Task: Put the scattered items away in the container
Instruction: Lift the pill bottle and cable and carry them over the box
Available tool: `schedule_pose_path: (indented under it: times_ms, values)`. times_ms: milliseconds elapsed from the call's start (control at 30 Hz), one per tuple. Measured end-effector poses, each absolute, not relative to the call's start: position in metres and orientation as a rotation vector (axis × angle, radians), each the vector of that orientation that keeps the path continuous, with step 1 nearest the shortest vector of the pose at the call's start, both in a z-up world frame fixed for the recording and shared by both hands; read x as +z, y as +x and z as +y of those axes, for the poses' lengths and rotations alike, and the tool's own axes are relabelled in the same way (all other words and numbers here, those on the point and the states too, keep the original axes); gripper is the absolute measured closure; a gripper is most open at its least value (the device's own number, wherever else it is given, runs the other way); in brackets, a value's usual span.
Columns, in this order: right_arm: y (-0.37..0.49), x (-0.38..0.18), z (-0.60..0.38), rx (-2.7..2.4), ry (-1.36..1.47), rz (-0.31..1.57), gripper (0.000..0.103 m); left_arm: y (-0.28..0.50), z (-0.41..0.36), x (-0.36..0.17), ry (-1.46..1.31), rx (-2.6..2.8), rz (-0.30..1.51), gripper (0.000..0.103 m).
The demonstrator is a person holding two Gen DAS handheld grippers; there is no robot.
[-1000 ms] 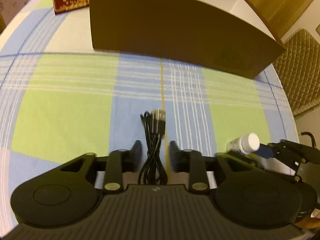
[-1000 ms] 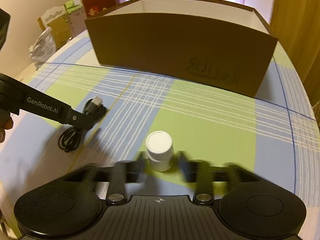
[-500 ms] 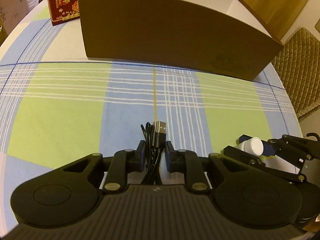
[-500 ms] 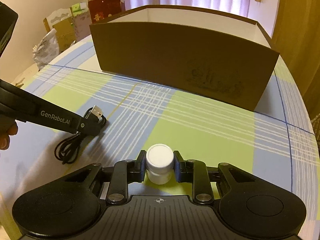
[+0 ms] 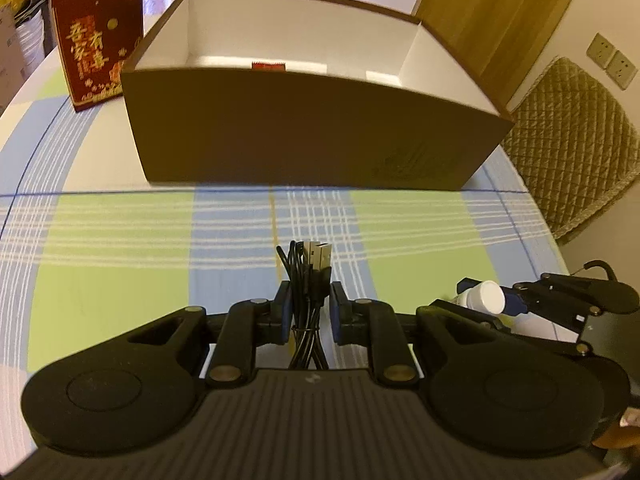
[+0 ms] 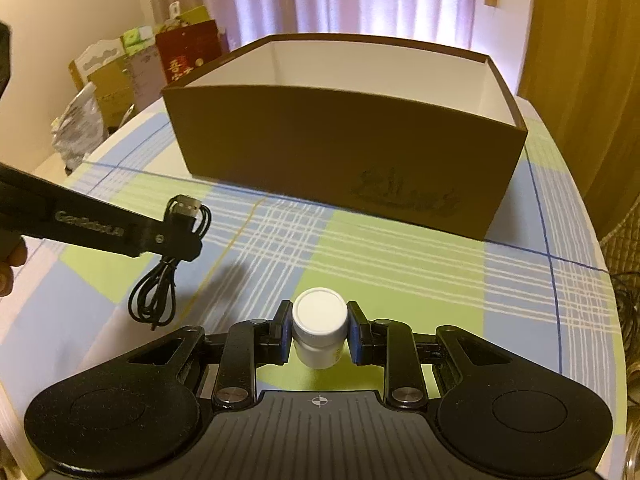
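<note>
- Left of the brown box [image 6: 344, 152], on its near side, the left gripper [image 5: 307, 312] is clamped on a bundled black USB cable [image 5: 306, 280], which hangs clear of the checked tablecloth [image 5: 112, 248].
- Right of that, in front of the box's near wall, the right gripper [image 6: 319, 332] pinches a white-capped bottle [image 6: 319, 320] by its cap, upright.
- Judged step: both items are grasped and on their way to the box; next, each must clear the near wall, then be released inside.
- Against half a second ago, both grippers sit higher: the box's white interior now shows, and the cable's loops have left the cloth.
</note>
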State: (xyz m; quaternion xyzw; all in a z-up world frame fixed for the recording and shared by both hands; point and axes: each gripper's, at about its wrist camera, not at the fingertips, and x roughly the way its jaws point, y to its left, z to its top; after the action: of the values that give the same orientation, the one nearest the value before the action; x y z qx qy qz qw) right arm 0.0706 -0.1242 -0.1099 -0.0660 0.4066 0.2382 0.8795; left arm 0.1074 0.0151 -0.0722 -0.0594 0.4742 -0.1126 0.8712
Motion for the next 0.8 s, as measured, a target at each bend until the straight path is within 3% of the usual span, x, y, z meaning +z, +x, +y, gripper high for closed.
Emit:
schedule_pose_path:
  times_ms: [800]
  values:
    - [0.088,-0.071,-0.116,0.55,-0.101,0.771,0.073,0.109,0.034,-0.024,-0.147,-0.295,0.894,0.088]
